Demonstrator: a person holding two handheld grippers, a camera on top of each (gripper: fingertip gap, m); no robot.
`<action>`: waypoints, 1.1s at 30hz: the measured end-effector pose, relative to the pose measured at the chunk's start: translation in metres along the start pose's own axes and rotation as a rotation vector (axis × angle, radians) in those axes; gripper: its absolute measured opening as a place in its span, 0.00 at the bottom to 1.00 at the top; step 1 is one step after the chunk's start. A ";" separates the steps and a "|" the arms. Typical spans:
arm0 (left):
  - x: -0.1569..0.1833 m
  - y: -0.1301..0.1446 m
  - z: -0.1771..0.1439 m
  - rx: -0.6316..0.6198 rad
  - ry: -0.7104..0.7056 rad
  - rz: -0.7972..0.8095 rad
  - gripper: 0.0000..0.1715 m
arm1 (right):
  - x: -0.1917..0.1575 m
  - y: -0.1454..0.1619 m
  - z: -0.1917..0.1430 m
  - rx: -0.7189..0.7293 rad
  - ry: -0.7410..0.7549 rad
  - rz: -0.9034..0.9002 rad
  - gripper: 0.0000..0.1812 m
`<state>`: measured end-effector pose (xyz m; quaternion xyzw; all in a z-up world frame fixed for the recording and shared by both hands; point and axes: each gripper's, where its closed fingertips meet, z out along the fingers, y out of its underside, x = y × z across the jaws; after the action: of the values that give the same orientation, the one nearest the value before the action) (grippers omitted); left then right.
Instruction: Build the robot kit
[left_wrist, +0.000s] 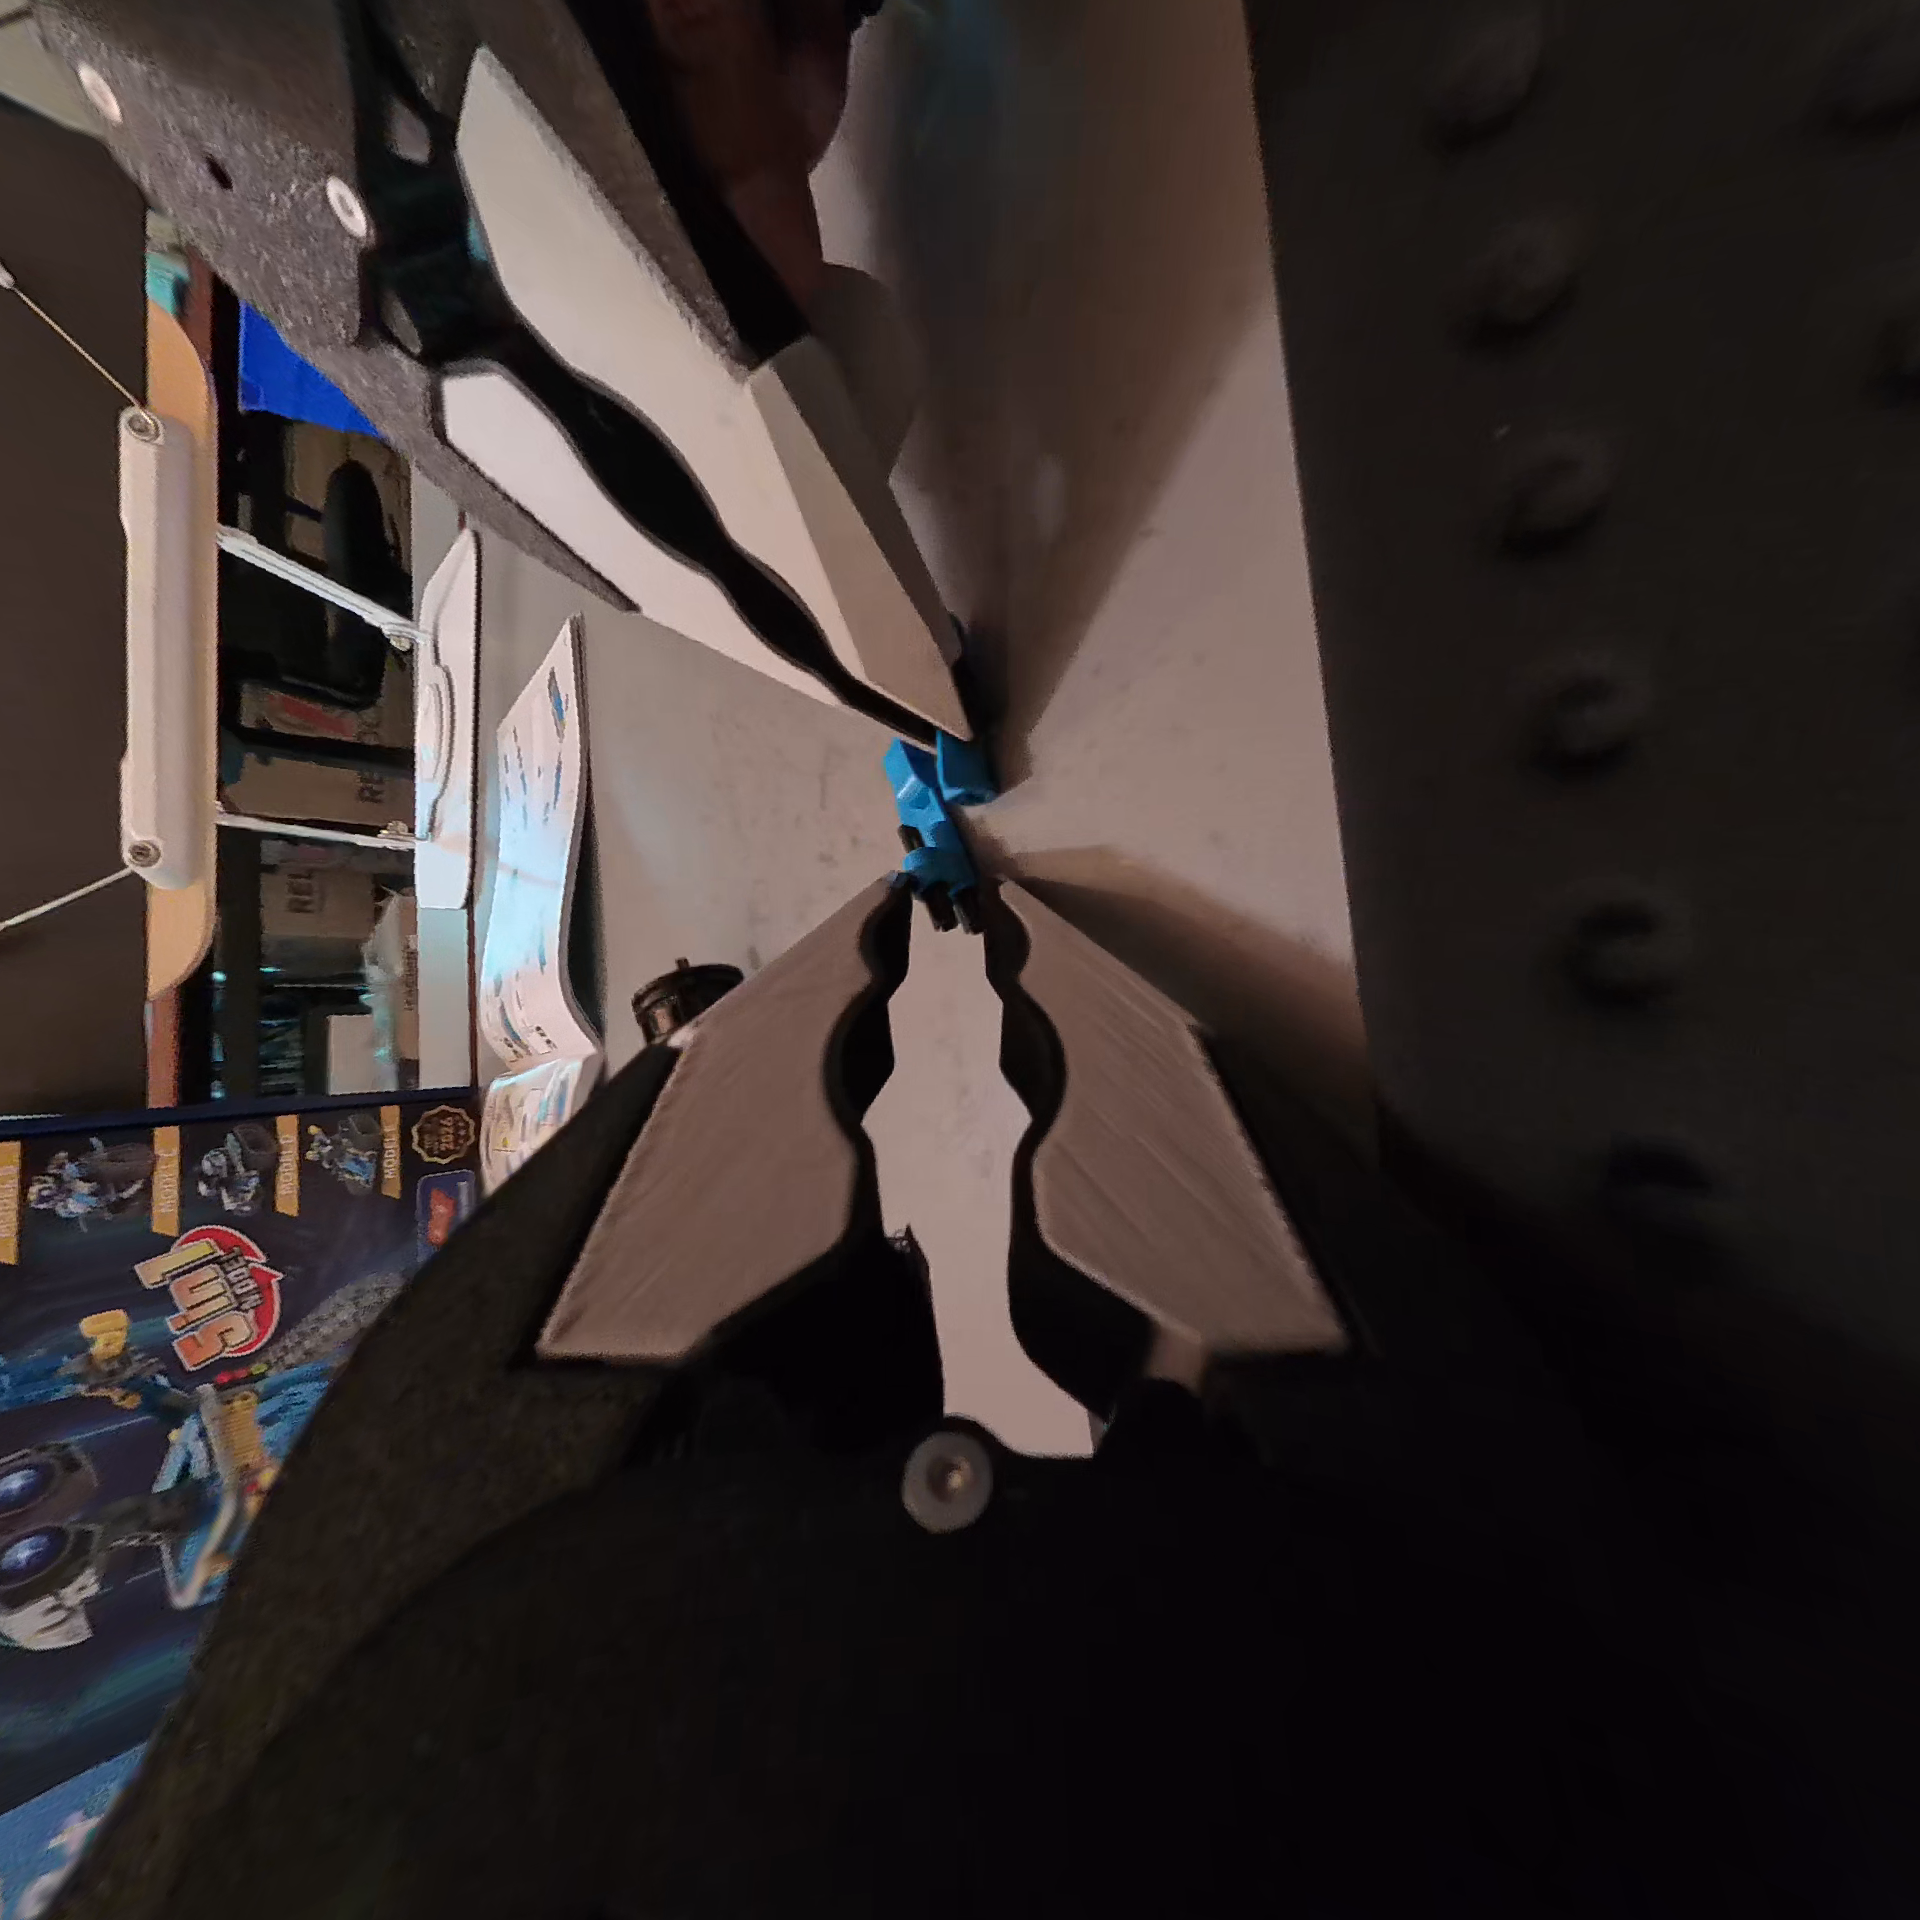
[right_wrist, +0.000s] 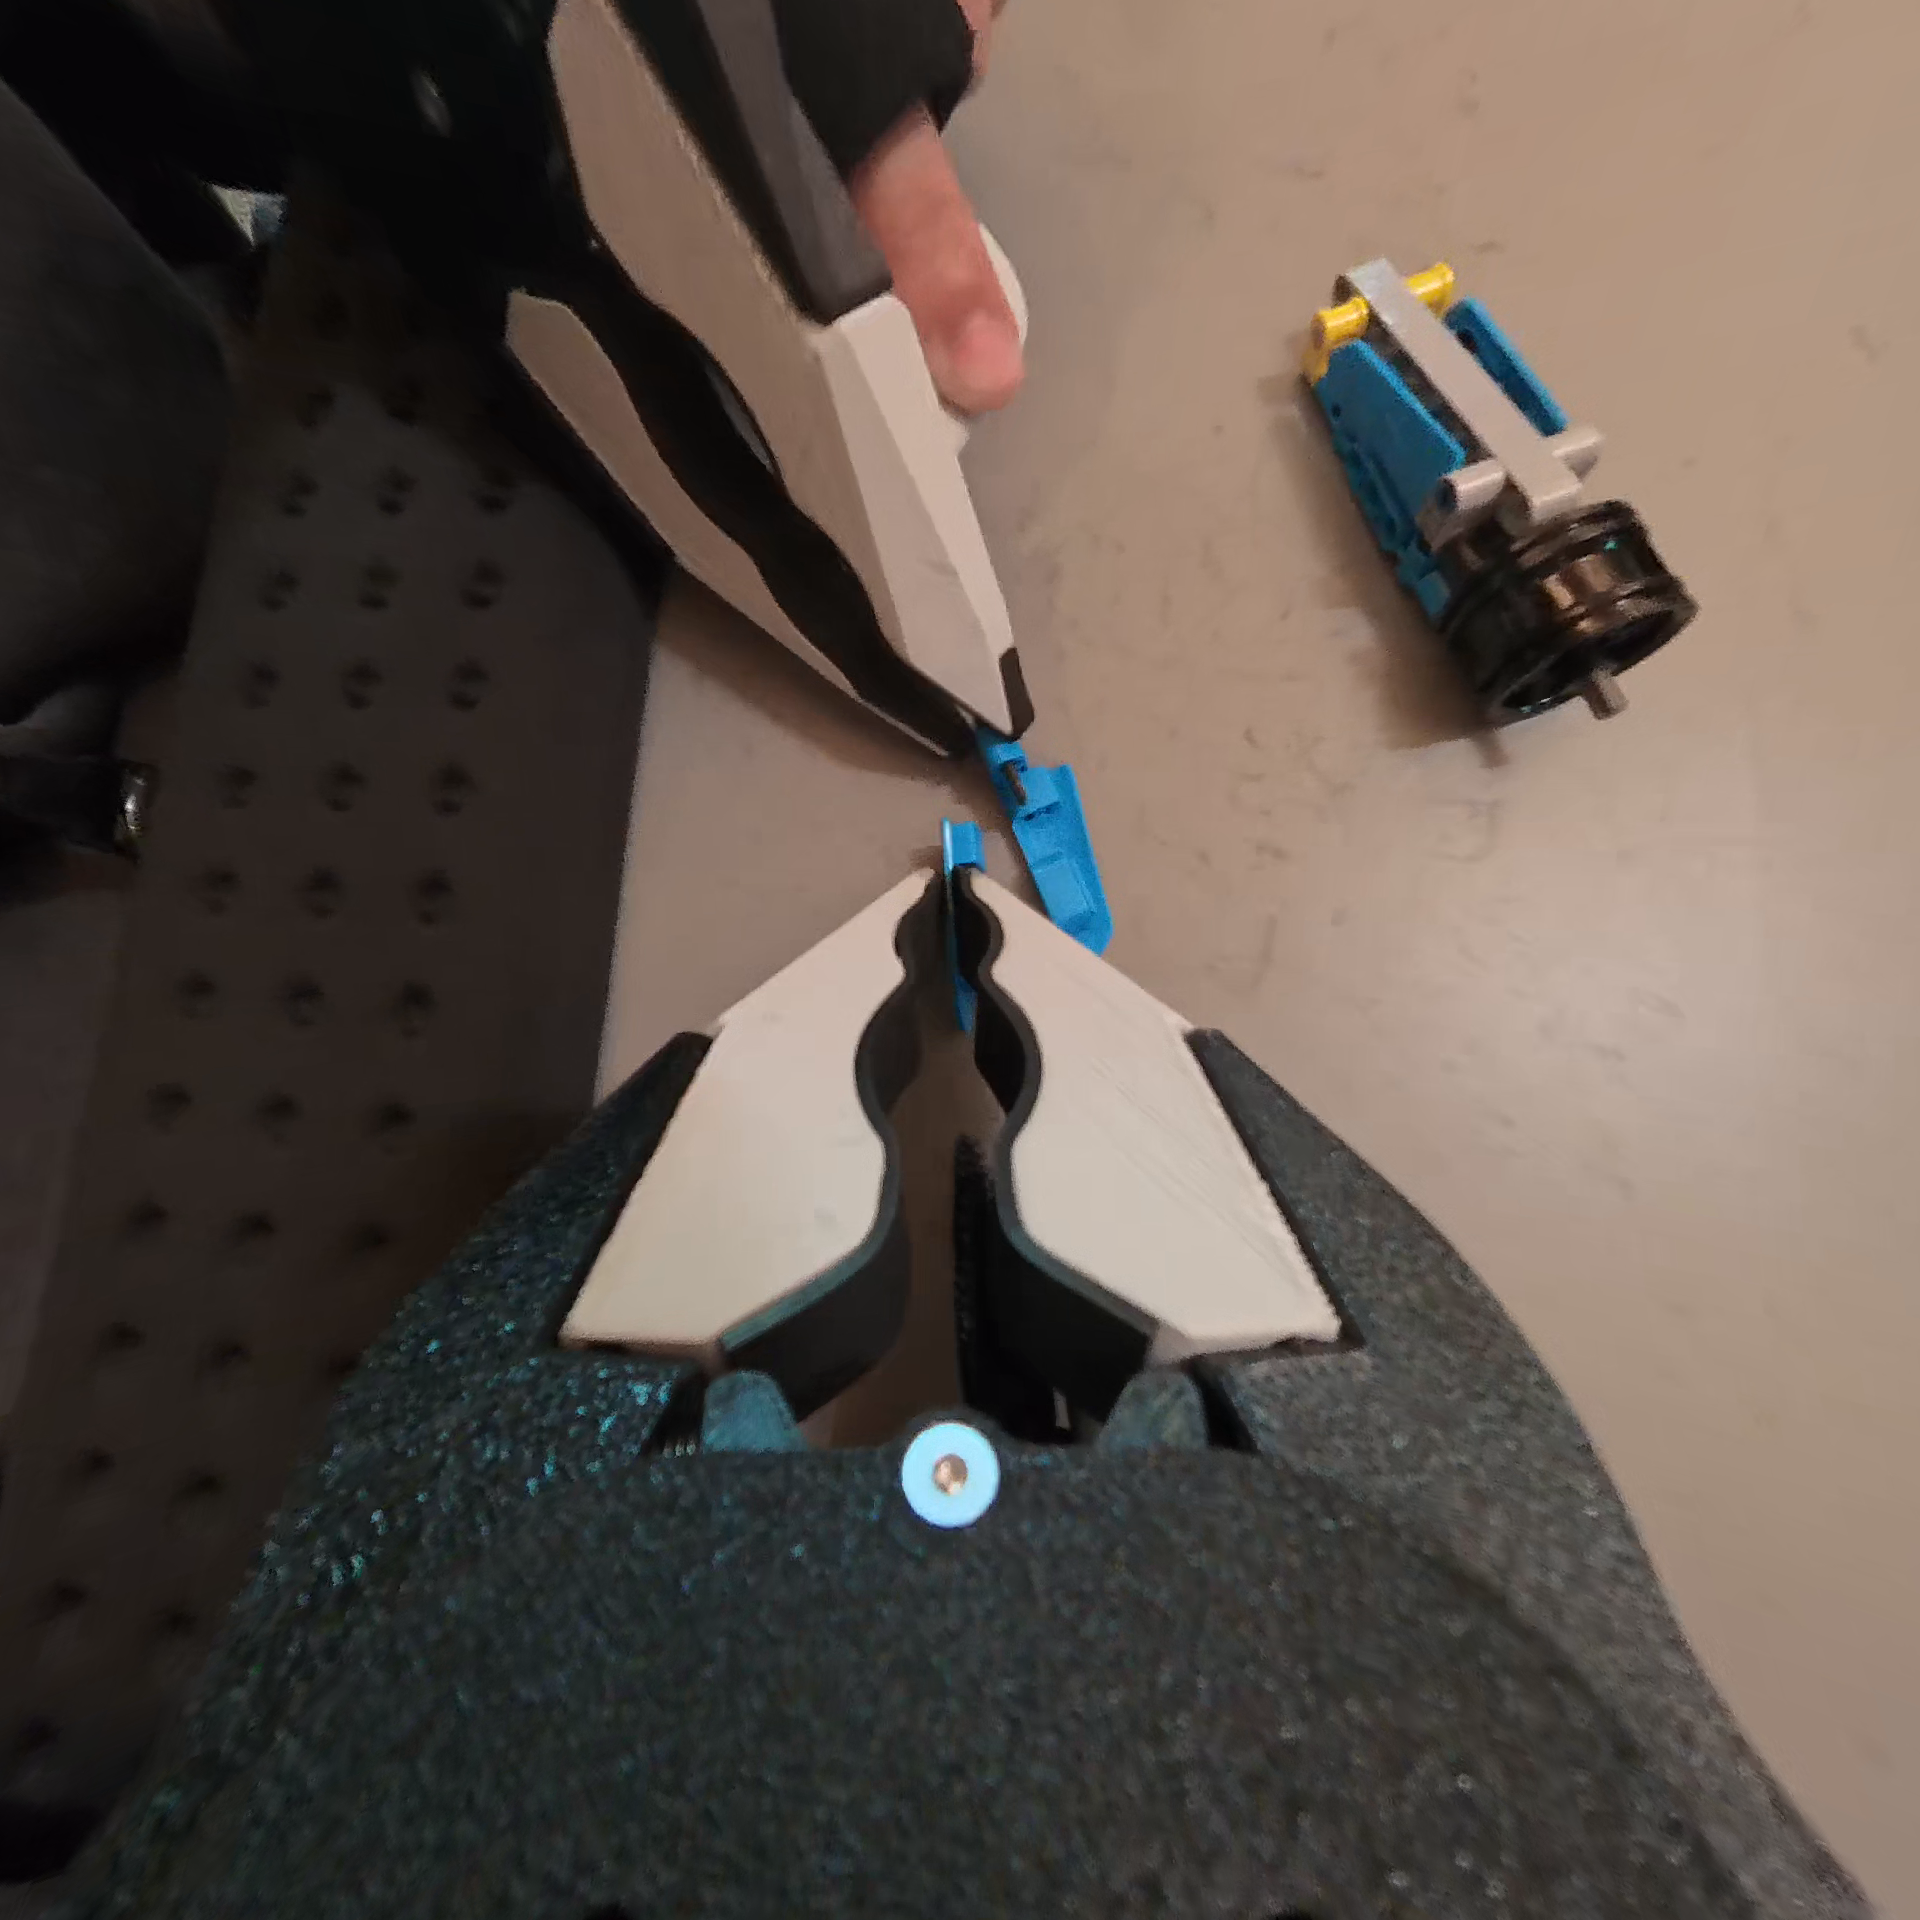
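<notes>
My left gripper (left_wrist: 940, 885) is shut on a blue brick piece with a black pin (left_wrist: 928, 831), held just above the grey table. My right gripper (right_wrist: 951, 881) is shut on a thin blue piece (right_wrist: 961, 844). The two grippers meet tip to tip. In the right wrist view the left gripper (right_wrist: 987, 727) comes in from the upper left with its longer blue piece (right_wrist: 1060, 857) beside my thin one, with a narrow gap between them. In the left wrist view the right gripper (left_wrist: 964, 727) comes from the upper left with its blue piece (left_wrist: 961, 771).
A blue, grey and yellow brick assembly with a black wheel (right_wrist: 1475, 488) lies on the table to the right. A dark perforated board (right_wrist: 343, 831) lies left. A building-set box (left_wrist: 156, 1351), an open booklet (left_wrist: 535, 831) and a gloved hand (right_wrist: 956, 301) are in view. Left and right tips are no more than a few centimetres apart.
</notes>
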<state>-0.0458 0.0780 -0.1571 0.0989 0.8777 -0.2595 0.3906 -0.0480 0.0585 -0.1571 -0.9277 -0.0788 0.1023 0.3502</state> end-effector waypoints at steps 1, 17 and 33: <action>0.000 0.000 0.000 -0.002 -0.010 0.018 0.07 | 0.000 0.000 0.000 0.000 -0.001 -0.003 0.00; 0.001 -0.005 0.001 -0.008 -0.057 0.156 0.05 | 0.019 -0.013 -0.013 0.079 0.011 0.017 0.17; -0.022 0.009 -0.020 0.054 0.105 -0.435 0.13 | 0.027 -0.012 0.010 -0.023 0.159 -0.153 0.10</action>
<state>-0.0400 0.0971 -0.1327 -0.0688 0.8903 -0.3556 0.2762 -0.0247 0.0793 -0.1600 -0.9281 -0.1223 0.0004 0.3516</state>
